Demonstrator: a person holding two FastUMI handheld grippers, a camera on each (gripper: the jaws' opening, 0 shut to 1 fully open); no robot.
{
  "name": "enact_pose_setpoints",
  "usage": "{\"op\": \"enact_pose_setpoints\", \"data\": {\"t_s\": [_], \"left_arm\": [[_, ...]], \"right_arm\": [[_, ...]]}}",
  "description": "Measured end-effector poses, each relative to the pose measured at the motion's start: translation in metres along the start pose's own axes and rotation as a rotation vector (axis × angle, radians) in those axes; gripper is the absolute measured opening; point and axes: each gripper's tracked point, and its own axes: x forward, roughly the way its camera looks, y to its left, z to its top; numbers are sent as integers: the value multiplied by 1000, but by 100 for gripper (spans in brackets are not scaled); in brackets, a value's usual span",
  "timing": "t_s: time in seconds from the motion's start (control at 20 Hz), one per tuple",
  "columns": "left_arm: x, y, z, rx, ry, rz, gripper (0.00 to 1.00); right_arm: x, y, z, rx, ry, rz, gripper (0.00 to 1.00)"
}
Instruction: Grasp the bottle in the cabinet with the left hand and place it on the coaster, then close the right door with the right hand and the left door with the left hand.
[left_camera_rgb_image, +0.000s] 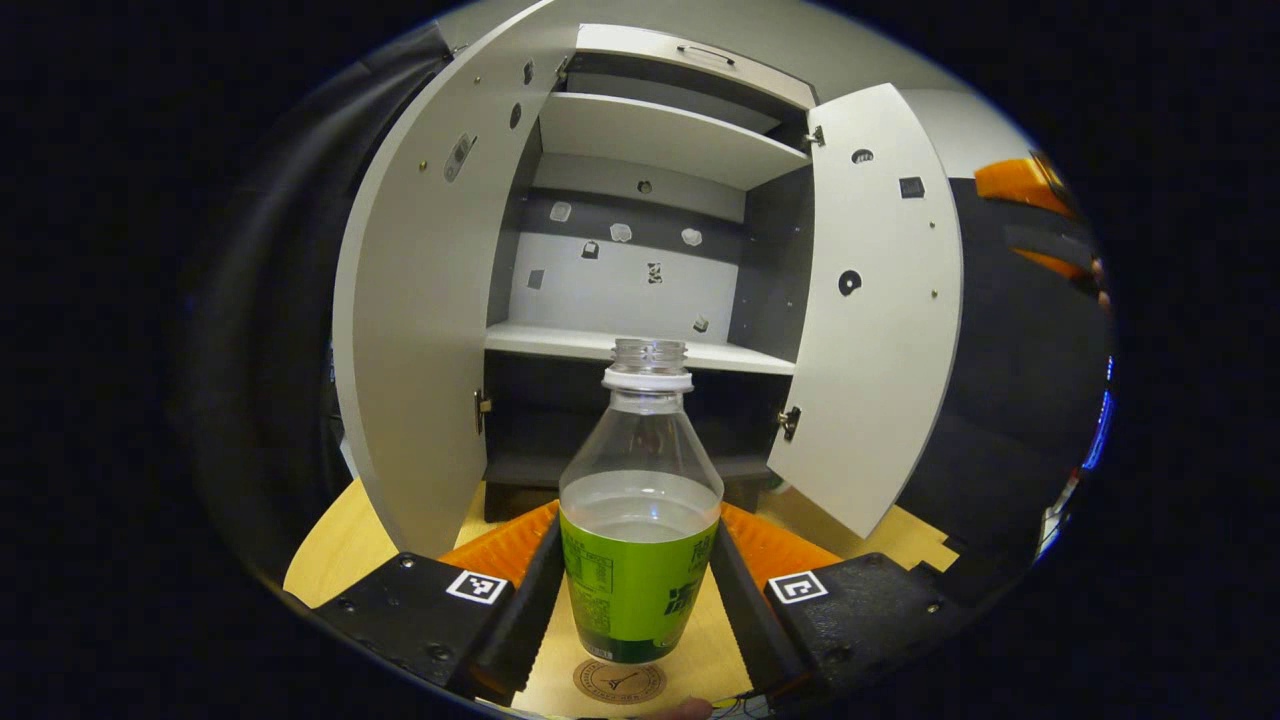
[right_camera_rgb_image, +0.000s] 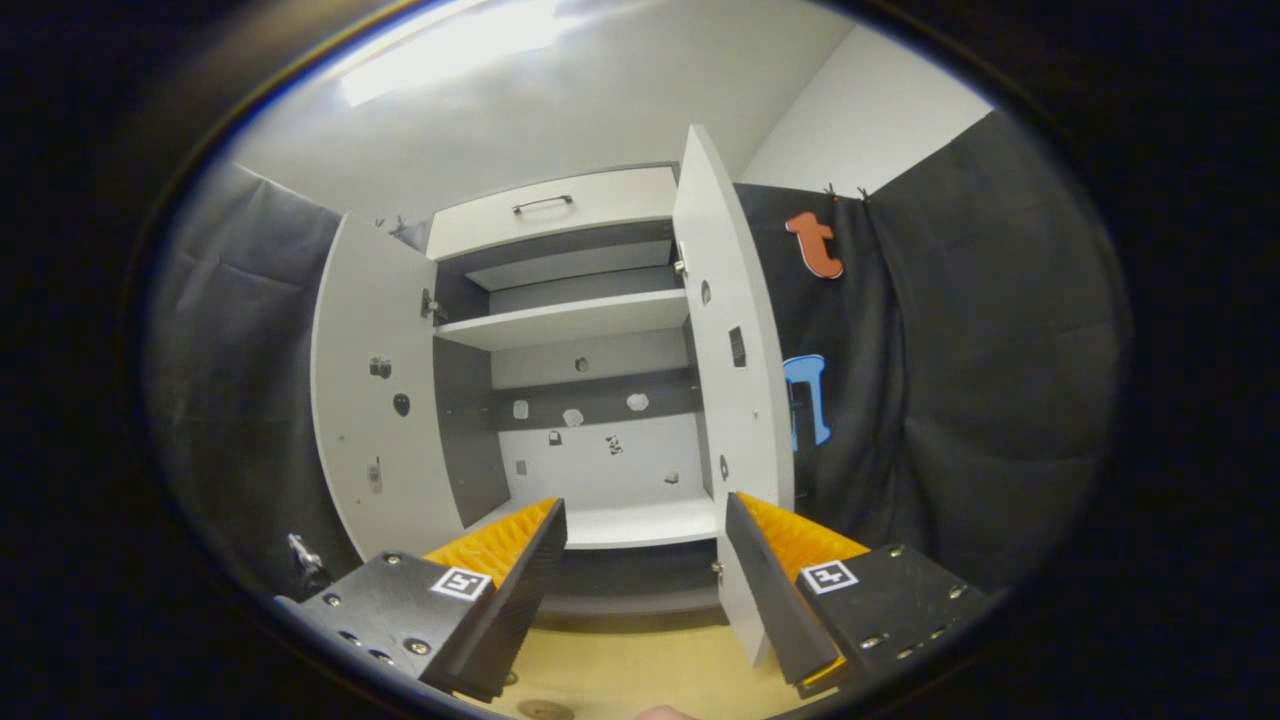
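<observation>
While our left gripper is pinching the bottle upright over the coaster at the worktop's near edge, we are risking tipping it by releasing off-centre, our right gripper waiting spread.

text: none legible | bottle label: print unreadable

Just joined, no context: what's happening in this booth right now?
A person works two handheld grippers at an open cabinet. The left gripper has its fingers against both sides of a capless, green-labelled bottle, upright just above or on the round coaster. The right gripper is open and empty, facing the right door. Both that door and the left door are still open.
</observation>
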Motion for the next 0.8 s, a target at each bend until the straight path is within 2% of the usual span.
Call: {"op": "enact_pose_setpoints", "data": {"t_s": [0.15, 0.25, 0.35, 0.4, 0.5, 0.6, 0.8], "left_arm": [[0, -4, -37, -9, 26, -36, 81], [0, -7, -52, -20, 11, -64, 81], [-1, -13, -70, -22, 23, -97, 80], [-1, -13, -78, -6, 25, -102, 81], [0, -14, -88, 41, 17, -118, 81], [1, -19, -101, 79, 12, -154, 81], [0, -20, -123, 136, 29, -191, 81]], "right_arm": [[14, 11, -18, -15, 28, 2, 93], [21, 17, -27, -37, 40, 2, 97], [28, 27, -35, -40, 52, 17, 93], [31, 31, -38, -36, 53, 23, 97], [38, 36, -45, -28, 58, 27, 93], [45, 41, -56, -25, 83, 35, 96], [58, 44, -72, -46, 131, 25, 97]]}}
